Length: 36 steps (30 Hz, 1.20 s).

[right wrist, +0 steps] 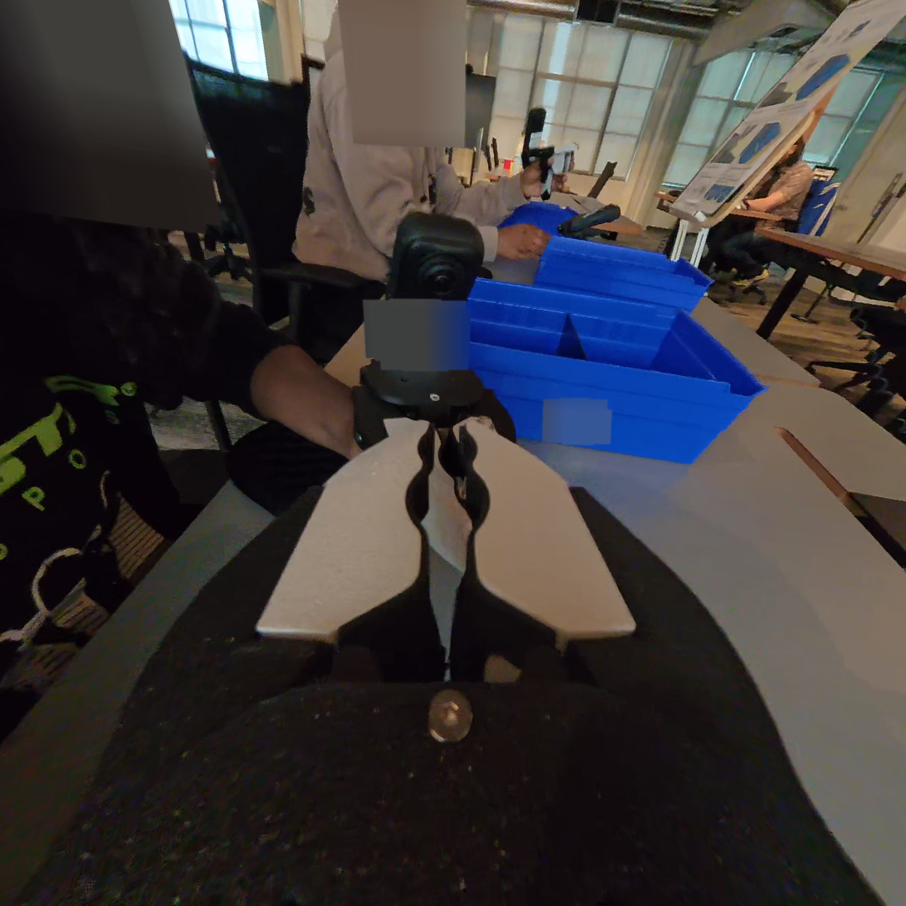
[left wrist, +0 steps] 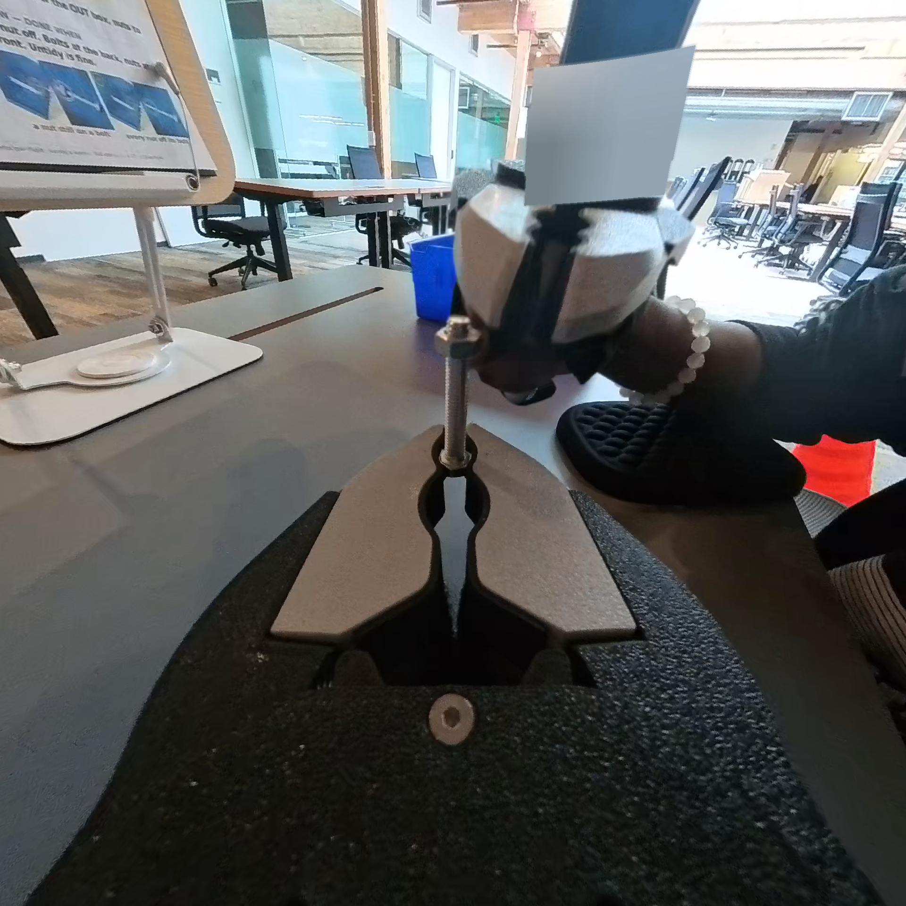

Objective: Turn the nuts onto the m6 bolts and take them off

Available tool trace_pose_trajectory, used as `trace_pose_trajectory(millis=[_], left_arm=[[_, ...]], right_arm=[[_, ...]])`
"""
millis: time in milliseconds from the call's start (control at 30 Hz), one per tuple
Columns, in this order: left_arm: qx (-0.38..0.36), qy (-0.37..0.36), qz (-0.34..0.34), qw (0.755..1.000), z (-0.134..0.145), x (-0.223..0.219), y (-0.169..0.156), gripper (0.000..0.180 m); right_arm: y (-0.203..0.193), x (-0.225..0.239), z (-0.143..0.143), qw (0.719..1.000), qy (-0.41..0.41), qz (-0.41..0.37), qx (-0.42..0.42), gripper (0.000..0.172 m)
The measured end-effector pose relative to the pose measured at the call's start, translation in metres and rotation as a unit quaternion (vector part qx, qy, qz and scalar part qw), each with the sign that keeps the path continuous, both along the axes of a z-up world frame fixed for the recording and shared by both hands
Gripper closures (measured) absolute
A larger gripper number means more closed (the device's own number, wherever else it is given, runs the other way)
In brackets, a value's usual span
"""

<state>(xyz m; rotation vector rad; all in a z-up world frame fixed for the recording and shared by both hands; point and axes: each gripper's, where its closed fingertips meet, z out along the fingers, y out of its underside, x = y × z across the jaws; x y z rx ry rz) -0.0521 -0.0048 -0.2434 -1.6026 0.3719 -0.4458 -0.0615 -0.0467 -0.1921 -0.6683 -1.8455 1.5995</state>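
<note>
Left claw closed tight, tips clamped on the head end of an upright bolt, pointing forward and level. Right claw comes in from the right, tilted down, tips at the nut near the bolt's top; whether they pinch it can't be told. Right hand wraps its grip, beaded bracelet on wrist. Left forearm reaches in from the left.

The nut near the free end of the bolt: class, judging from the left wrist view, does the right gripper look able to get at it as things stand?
Probably yes. The left gripper holds the bolt upright, so the nut stands clear above the table. The right gripper is already right beside it, nothing between; whether its fingers grip it is hidden.
</note>
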Motion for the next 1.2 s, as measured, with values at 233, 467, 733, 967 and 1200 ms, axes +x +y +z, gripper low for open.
trace_pose_trajectory(millis=[233,467,733,967,1200], left_arm=[[-0.001,0.007,-0.003,1.0,-0.001,0.002,0.0,0.18],[-0.001,0.006,-0.003,1.0,-0.001,0.002,0.0,0.18],[-0.001,0.002,-0.003,1.0,-0.001,0.001,0.0,0.18],[-0.002,0.004,-0.004,1.0,-0.001,0.002,0.0,0.18],[-0.002,0.007,-0.005,1.0,-0.002,0.002,0.0,0.18]], right_arm=[[-0.002,-0.006,-0.007,1.0,-0.004,-0.008,0.006,0.135],[0.007,-0.006,0.001,1.0,-0.001,-0.018,-0.022,0.145],[0.003,-0.001,0.003,1.0,0.003,-0.006,-0.01,0.165],[-0.002,-0.005,-0.01,1.0,-0.011,-0.01,0.02,0.141],[0.008,-0.008,-0.003,0.999,-0.006,-0.027,-0.017,0.142]])
